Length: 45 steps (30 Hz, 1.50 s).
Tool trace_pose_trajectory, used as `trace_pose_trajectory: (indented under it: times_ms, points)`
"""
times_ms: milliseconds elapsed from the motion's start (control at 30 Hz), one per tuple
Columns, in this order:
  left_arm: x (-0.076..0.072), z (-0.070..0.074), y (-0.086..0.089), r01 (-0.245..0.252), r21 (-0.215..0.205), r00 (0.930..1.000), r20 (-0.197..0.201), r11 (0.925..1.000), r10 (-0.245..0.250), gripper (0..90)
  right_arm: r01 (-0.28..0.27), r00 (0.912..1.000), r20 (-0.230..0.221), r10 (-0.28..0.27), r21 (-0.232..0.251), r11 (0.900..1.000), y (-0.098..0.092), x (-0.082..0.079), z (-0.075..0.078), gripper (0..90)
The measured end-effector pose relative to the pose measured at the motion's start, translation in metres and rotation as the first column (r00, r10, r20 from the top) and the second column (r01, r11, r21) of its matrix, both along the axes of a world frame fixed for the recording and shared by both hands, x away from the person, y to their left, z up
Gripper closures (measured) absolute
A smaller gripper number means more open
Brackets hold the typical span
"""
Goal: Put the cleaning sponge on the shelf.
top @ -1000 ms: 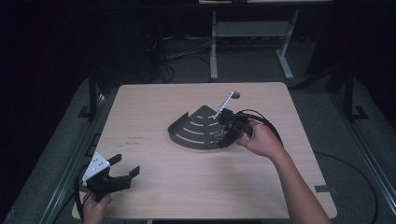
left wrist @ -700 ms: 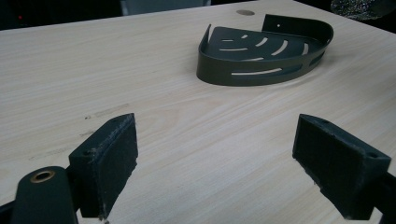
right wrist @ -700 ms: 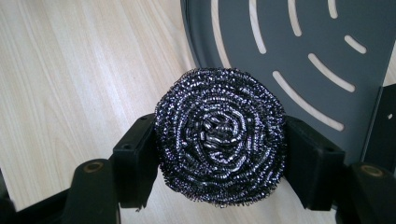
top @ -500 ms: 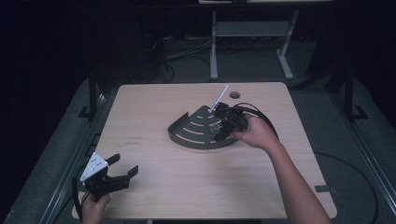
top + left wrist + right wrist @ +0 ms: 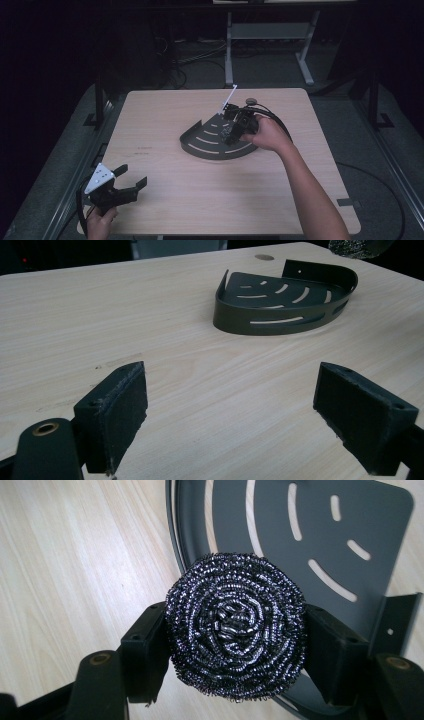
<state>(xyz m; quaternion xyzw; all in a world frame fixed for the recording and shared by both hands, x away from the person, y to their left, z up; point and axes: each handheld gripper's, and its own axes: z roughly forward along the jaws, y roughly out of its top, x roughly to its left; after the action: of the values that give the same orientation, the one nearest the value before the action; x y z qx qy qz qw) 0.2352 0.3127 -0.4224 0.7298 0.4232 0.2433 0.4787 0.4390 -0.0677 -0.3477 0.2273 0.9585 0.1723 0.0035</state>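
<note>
Two grippers work over the wooden table (image 5: pixel 165 210): the left gripper (image 5: pixel 129 186) rests near its front left corner, jaws spread wide and empty. Toward the right, the right gripper (image 5: pixel 235 645) clamps a steel wool scourer (image 5: pixel 236 625) above the dark slotted corner shelf (image 5: pixel 210 142) at mid-table.

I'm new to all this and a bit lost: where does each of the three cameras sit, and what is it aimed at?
High view: above the person's side, looking forward and down on the table; both forearms, left gripper, right gripper.
Left gripper view: rides the left gripper, looking across the table at the rack; its open jaws show.
Right gripper view: looks down at a steel scourer clamped in its jaws.
Shared: all three show the rack.
</note>
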Motion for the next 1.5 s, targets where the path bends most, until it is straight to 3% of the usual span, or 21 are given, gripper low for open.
trace_pose_trajectory:
  times_ms: [433,1000,1500]
  points:
    - [0.000,-0.001,0.003,-0.011,-0.005,0.9999,-0.001,0.9999,0.011,13.3,0.022,0.9997,-0.008,-0.022,-0.008,1.000,0.007,0.018,-0.009,32.7]
    - [-0.001,0.000,0.004,-0.010,-0.005,0.9999,0.003,0.9999,0.010,13.3,0.064,0.9973,-0.035,-0.064,-0.006,0.998,0.017,0.036,-0.045,32.6]
    - [-0.001,0.000,0.004,-0.011,-0.007,0.9999,0.003,0.9999,0.011,13.3,0.086,0.9955,-0.038,-0.087,-0.019,0.996,0.025,0.043,-0.061,32.5]
